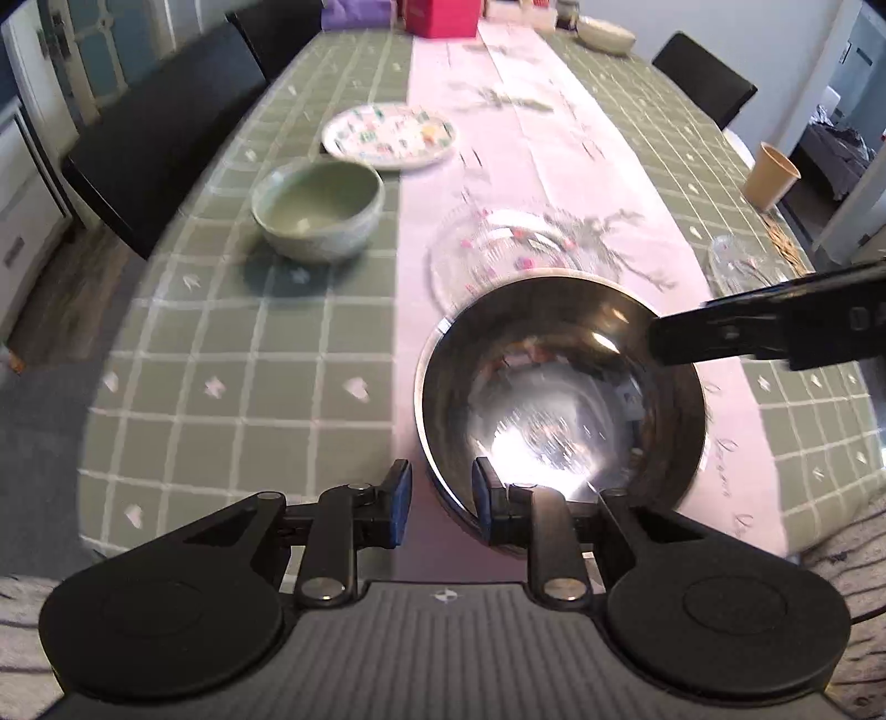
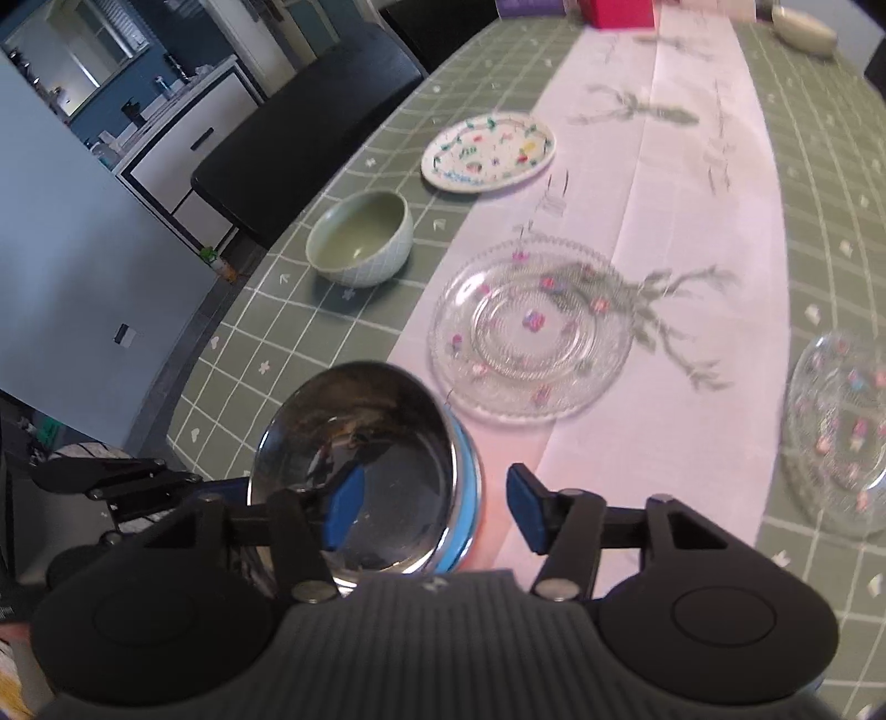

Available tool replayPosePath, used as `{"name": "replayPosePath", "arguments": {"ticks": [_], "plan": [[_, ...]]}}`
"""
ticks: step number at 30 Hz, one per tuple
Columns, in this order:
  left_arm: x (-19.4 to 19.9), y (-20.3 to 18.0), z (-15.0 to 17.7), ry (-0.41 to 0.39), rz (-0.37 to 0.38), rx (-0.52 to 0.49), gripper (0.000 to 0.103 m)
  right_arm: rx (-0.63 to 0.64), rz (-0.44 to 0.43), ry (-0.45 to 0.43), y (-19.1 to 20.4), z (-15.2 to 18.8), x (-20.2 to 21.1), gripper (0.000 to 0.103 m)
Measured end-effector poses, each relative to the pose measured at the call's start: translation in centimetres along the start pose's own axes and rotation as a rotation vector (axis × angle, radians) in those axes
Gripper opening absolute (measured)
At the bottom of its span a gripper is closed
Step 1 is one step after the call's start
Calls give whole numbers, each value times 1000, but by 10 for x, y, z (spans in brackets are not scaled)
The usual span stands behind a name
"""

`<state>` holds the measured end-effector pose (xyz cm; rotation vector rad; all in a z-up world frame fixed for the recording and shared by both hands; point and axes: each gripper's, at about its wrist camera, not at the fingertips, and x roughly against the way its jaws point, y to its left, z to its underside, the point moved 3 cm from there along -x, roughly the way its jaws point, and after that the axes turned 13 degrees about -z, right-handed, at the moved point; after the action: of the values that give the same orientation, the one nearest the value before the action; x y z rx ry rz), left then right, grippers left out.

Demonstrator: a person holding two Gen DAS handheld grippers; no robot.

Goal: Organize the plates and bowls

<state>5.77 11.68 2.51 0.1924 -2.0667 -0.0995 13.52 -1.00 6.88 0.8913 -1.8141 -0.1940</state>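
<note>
A shiny steel bowl (image 1: 559, 399) with a blue outer wall (image 2: 468, 498) is at the near end of the table, tipped toward the right wrist camera. My left gripper (image 1: 440, 498) straddles its near rim, one finger inside and one outside, gripping it. My right gripper (image 2: 434, 512) stands open around the opposite rim, its pads off the wall; one of its fingers (image 1: 720, 335) shows in the left wrist view. Beyond lie a clear glass plate (image 2: 531, 332), a green bowl (image 1: 318, 210) and a patterned white plate (image 1: 387, 135).
A second glass plate (image 2: 836, 432) lies at the right on the green checked tablecloth (image 1: 249, 360). A paper cup (image 1: 769, 174) stands by the right edge. A red box (image 1: 440, 16) and a white bowl (image 1: 606, 33) are at the far end. Black chairs (image 1: 160, 127) line the left side.
</note>
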Motion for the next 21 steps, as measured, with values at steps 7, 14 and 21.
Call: {"name": "replayPosePath", "arguments": {"ticks": [7, 14, 21], "plan": [[-8, 9, 10, -179, 58, 225, 36, -96, -7, -491, -15, 26, 45, 59], [-9, 19, 15, -214, 65, 299, 42, -114, 151, -523, -26, 62, 25, 54], [-12, 13, 21, -195, 60, 276, 43, -51, 60, -495, -13, 69, 6, 54]]}}
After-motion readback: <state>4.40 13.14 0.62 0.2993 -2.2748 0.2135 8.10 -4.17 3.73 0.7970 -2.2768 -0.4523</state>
